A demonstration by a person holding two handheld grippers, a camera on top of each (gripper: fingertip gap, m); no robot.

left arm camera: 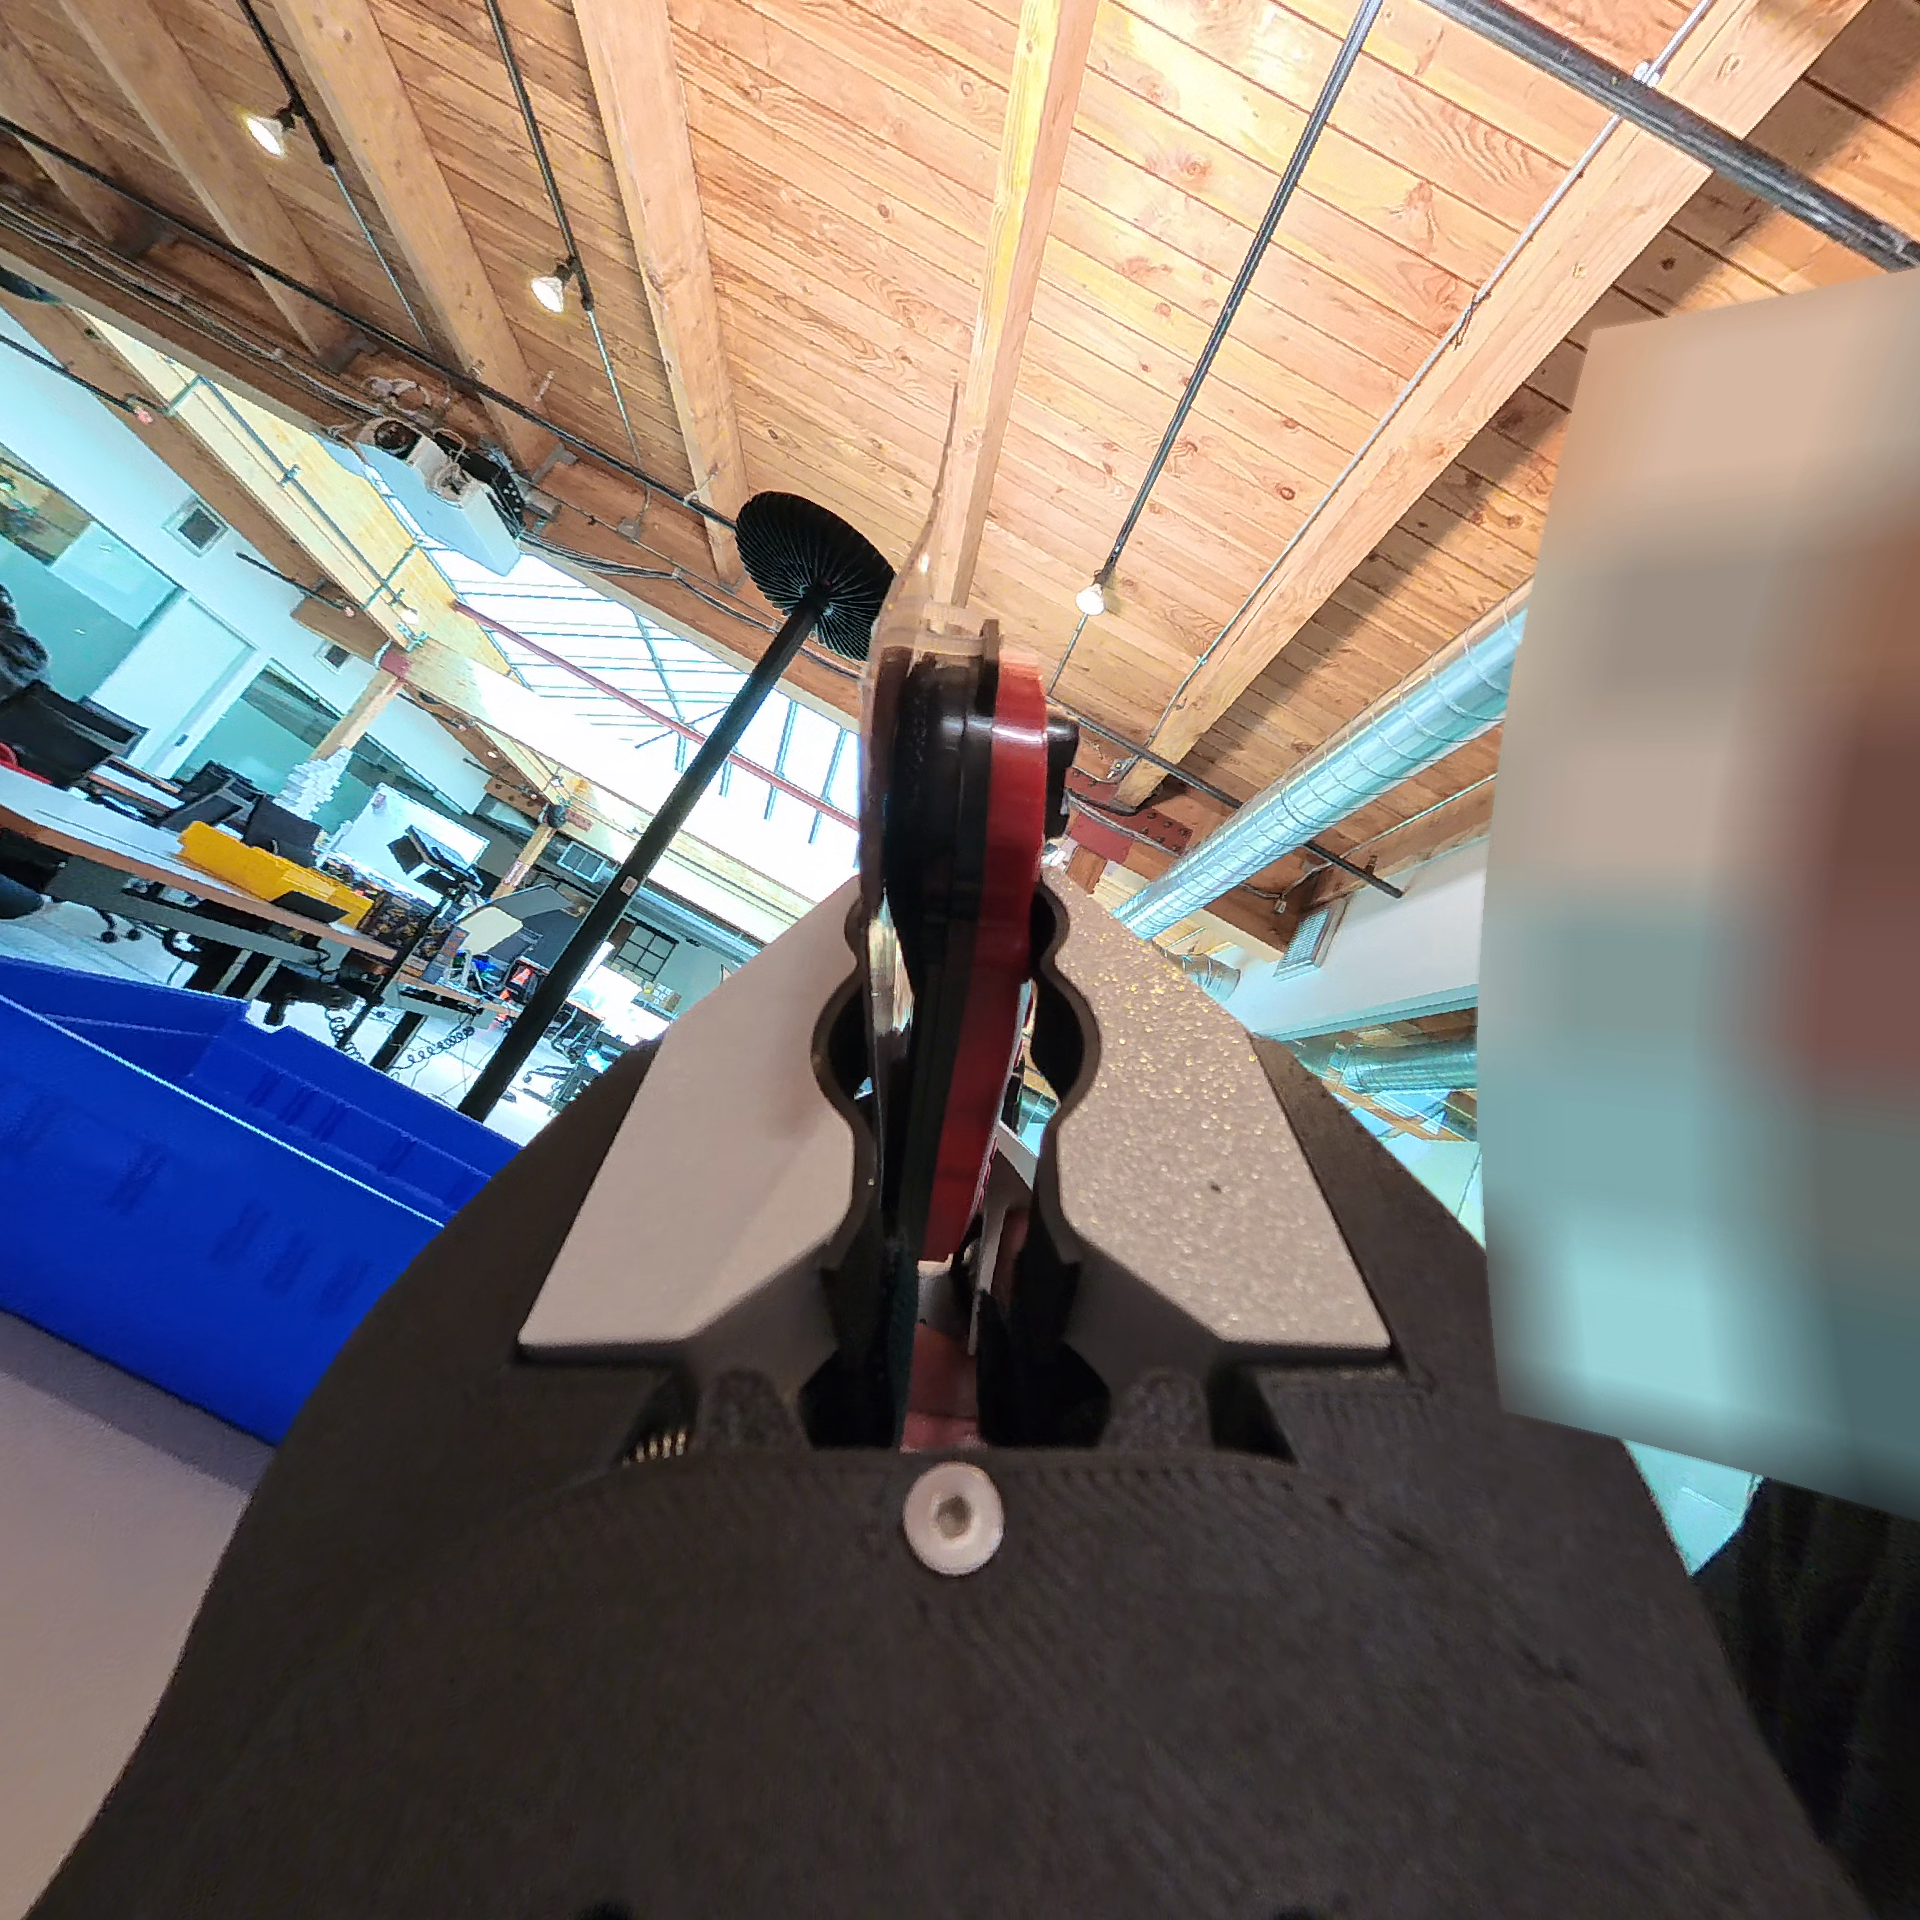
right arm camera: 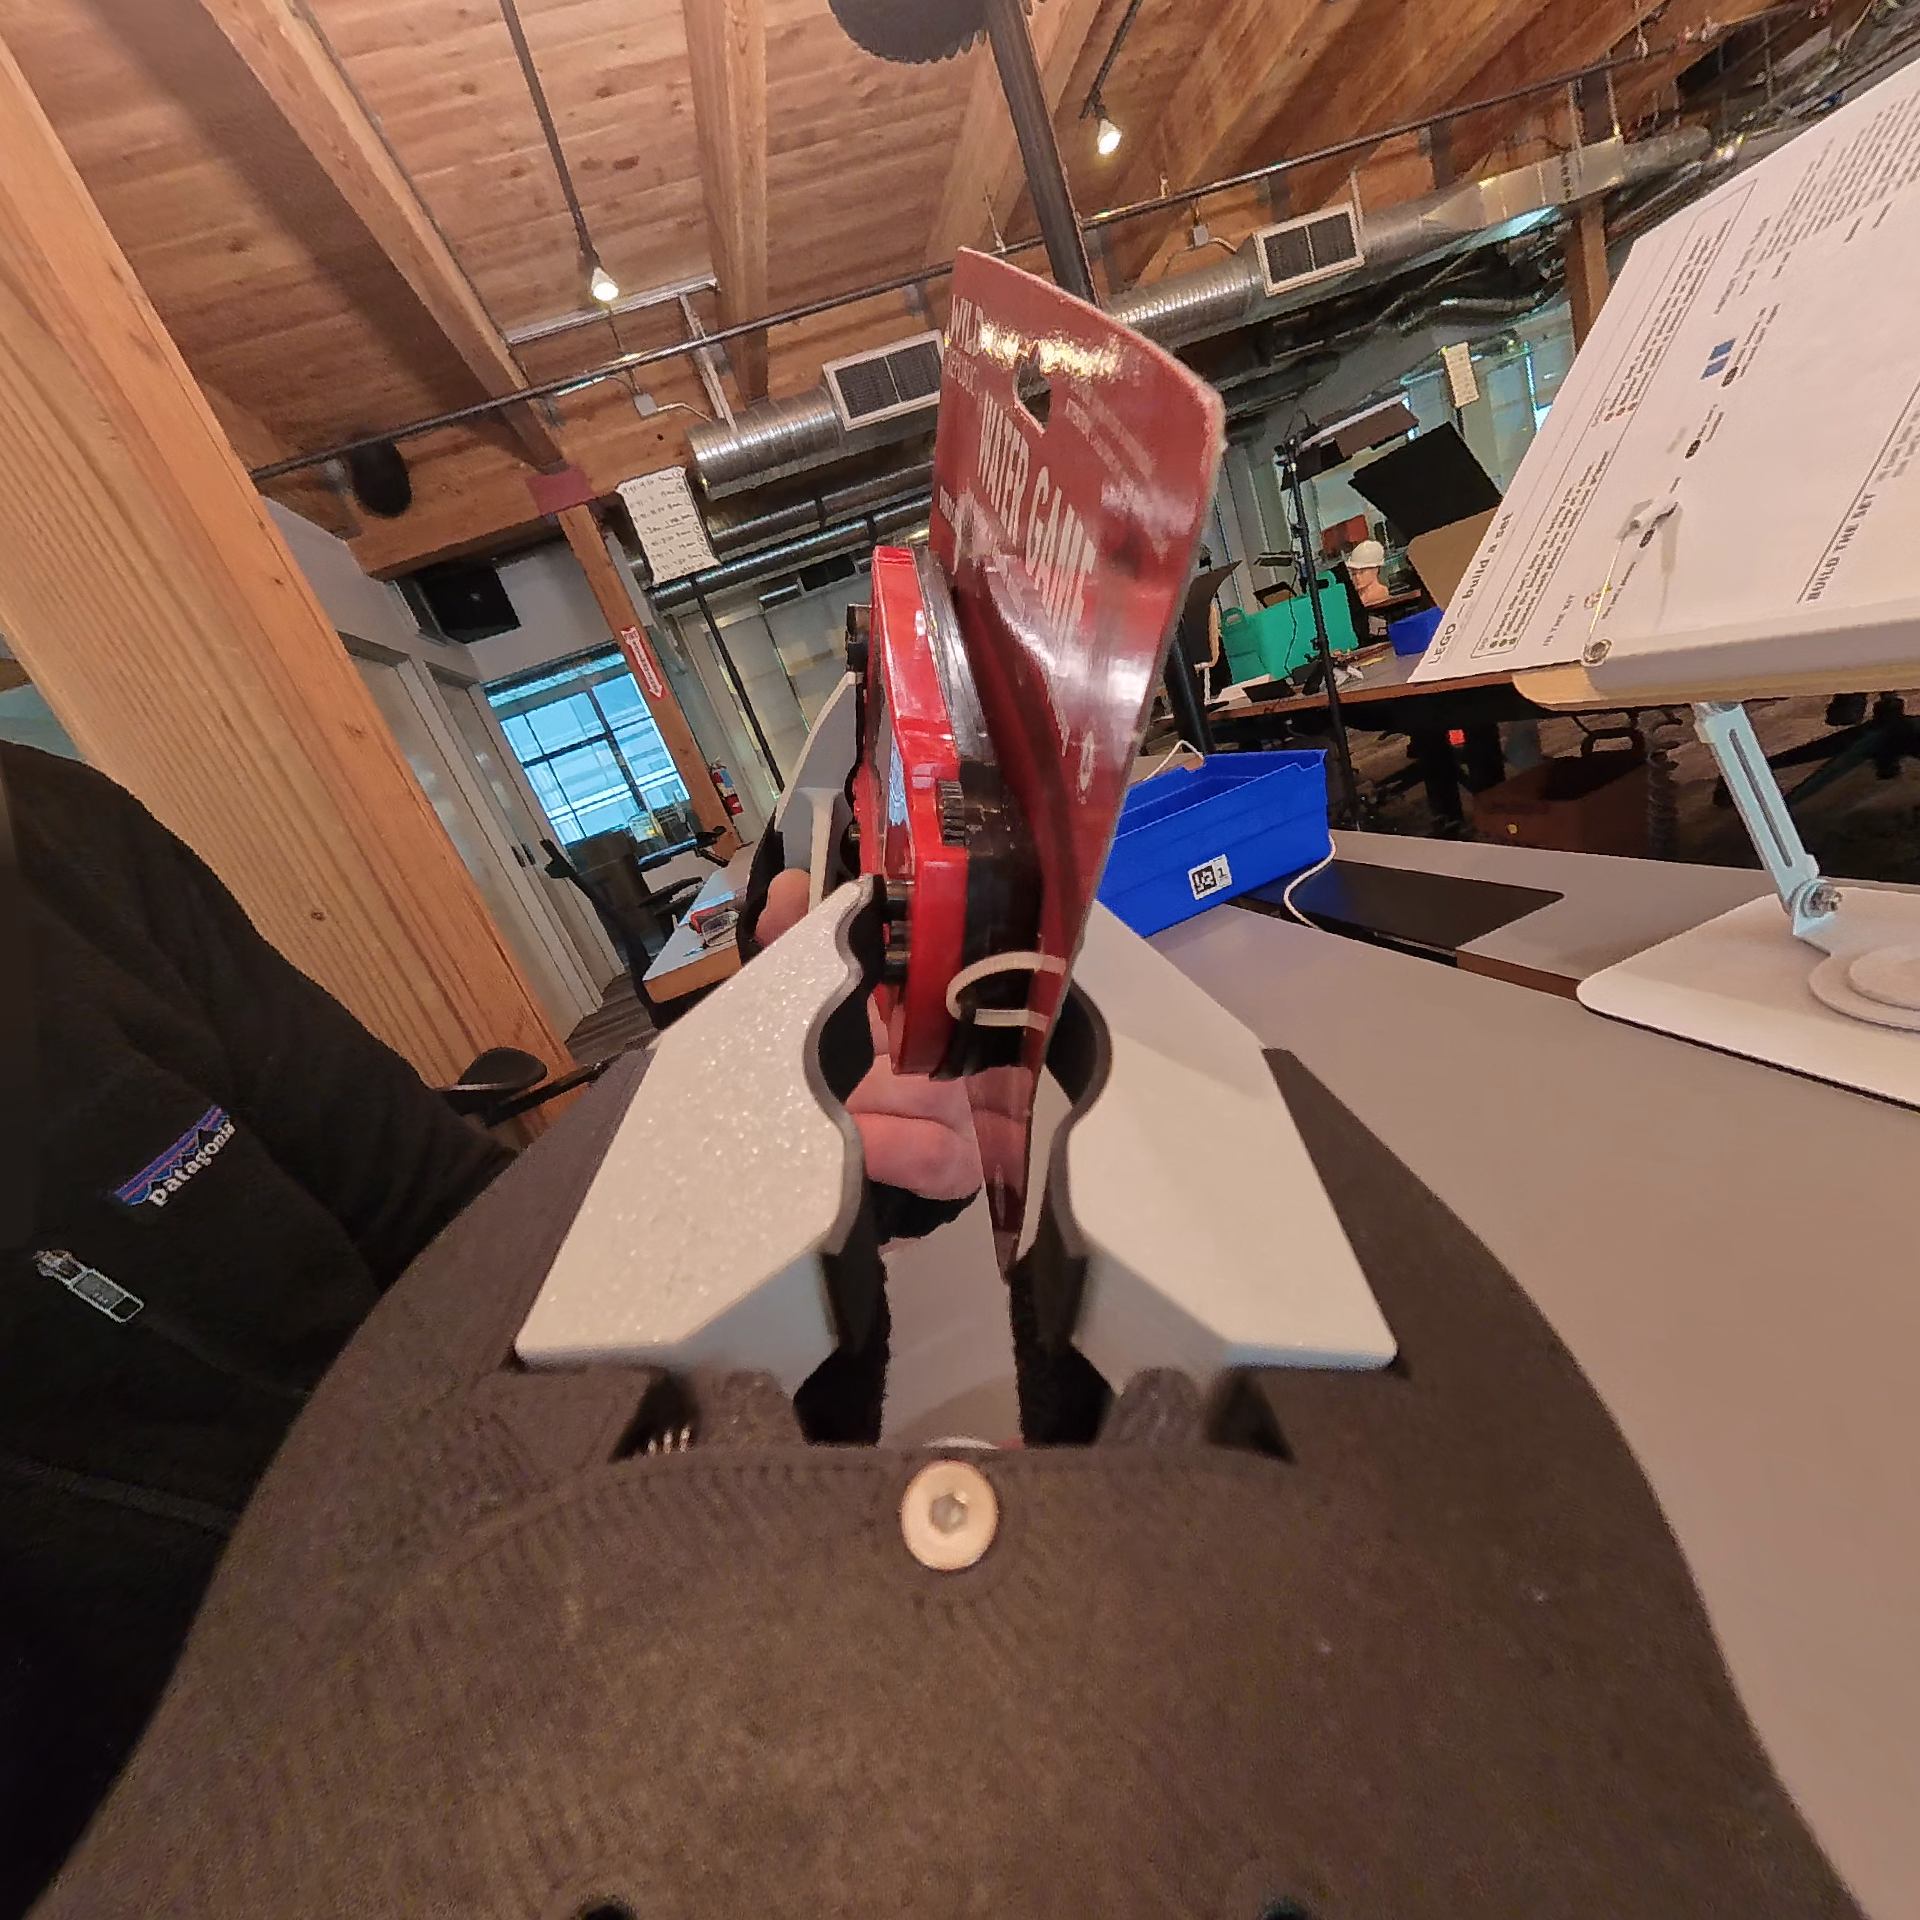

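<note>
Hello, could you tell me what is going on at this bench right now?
A person holds a gripper in each hand, and both are clamped on one red toy on its backing card, raised off the grey table. The left gripper pinches it edge-on; the right gripper grips its lower part. A blue bin sits behind.

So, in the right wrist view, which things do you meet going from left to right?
Dark jacket sleeve → wooden post → red packaged toy in the right hand-held gripper → blue bin → white document stand.
</note>
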